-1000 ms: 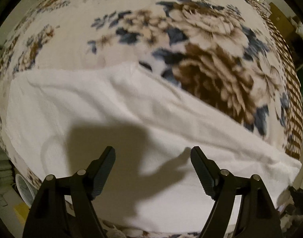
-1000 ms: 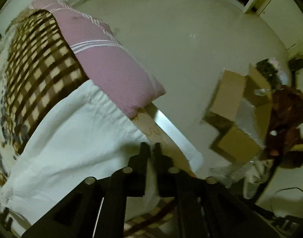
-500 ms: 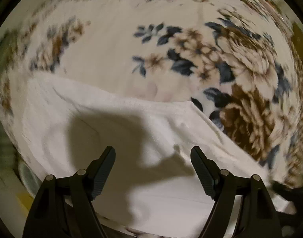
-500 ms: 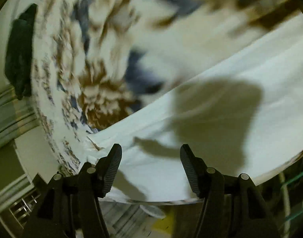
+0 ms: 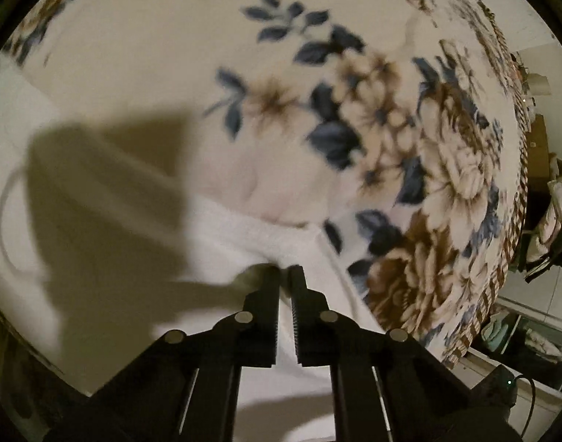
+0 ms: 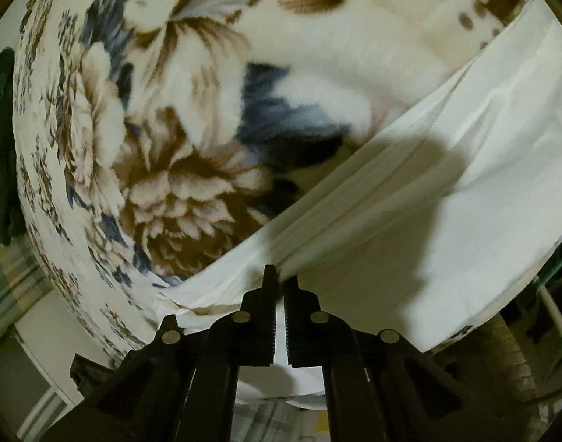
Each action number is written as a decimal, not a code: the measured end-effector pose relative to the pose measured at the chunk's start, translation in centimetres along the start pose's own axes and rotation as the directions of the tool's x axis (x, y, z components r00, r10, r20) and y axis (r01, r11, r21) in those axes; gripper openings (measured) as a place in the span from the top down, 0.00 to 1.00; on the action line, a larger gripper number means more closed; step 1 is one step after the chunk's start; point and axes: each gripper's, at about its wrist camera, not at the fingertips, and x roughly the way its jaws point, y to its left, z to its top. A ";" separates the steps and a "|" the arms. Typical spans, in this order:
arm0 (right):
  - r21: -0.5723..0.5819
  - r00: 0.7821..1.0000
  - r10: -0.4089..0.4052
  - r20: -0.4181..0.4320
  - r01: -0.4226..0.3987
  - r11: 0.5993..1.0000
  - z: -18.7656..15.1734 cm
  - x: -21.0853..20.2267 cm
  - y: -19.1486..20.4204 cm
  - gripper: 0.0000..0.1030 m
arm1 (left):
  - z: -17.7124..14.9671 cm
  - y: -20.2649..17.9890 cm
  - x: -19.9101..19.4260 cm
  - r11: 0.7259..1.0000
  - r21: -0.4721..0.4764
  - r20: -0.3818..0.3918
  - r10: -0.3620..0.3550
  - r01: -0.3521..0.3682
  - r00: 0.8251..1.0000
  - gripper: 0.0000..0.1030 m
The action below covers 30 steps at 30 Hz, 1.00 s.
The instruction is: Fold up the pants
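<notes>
White pants (image 5: 108,221) lie flat on a floral blanket (image 5: 373,118) on a bed. In the left wrist view my left gripper (image 5: 283,272) is shut on a pinch of the white fabric at the pants' far edge. In the right wrist view the pants (image 6: 446,169) run from the lower left to the upper right, and my right gripper (image 6: 279,279) is shut on a bunched fold of their edge. Both grippers cast dark shadows on the cloth.
The floral blanket (image 6: 163,118) covers the bed beyond the pants. A brown checked border (image 5: 516,191) runs along the bed's right edge, with cluttered furniture (image 5: 545,221) past it. A dark green cloth (image 6: 1,147) hangs at the far left of the right wrist view.
Both grippers were open half a second ago and have closed on the pants' edge. The right gripper swung from facing the floor to the bed. The left moved forward to the edge.
</notes>
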 end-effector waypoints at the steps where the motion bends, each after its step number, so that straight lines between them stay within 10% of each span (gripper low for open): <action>1: 0.011 1.000 0.005 0.000 -0.005 1.000 0.1 0.0 0.0 0.97 | 0.6 -0.2 0.1 1.000 0.004 -0.001 0.000 0.000 1.000 0.96; 10: -0.004 0.997 0.063 -0.053 -0.063 0.998 2.5 0.3 -1.0 0.90 | 0.9 -0.7 -0.1 0.996 0.078 -0.025 0.036 -0.034 0.999 0.94; 12: -0.046 0.993 0.113 -0.042 -0.115 0.992 2.3 -0.8 -1.7 0.43 | 0.5 -0.8 -0.8 0.997 0.075 -0.044 0.017 -0.014 0.999 0.93; 14: -0.108 0.990 0.137 0.019 -0.134 0.985 1.7 -3.0 -3.5 0.18 | -0.2 -1.6 -1.7 0.994 0.111 -0.028 -0.003 0.006 1.000 0.78; 17: -0.153 0.978 0.150 0.143 -0.128 0.980 0.9 -6.4 -8.3 0.18 | -2.5 -4.0 -2.4 0.967 0.256 0.009 0.018 -0.020 1.000 0.17; 22: -0.056 0.936 0.101 0.338 -0.087 0.995 0.8 -10.6 -20.4 0.18 | -8.8 -7.2 0.0 0.879 0.463 0.025 0.118 -0.116 0.993 0.13; 30: 0.066 0.846 0.247 0.472 -0.314 0.947 4.7 -12.2 -34.6 0.18 | -16.9 -9.1 7.0 0.798 0.574 -0.009 0.231 -0.184 0.973 0.13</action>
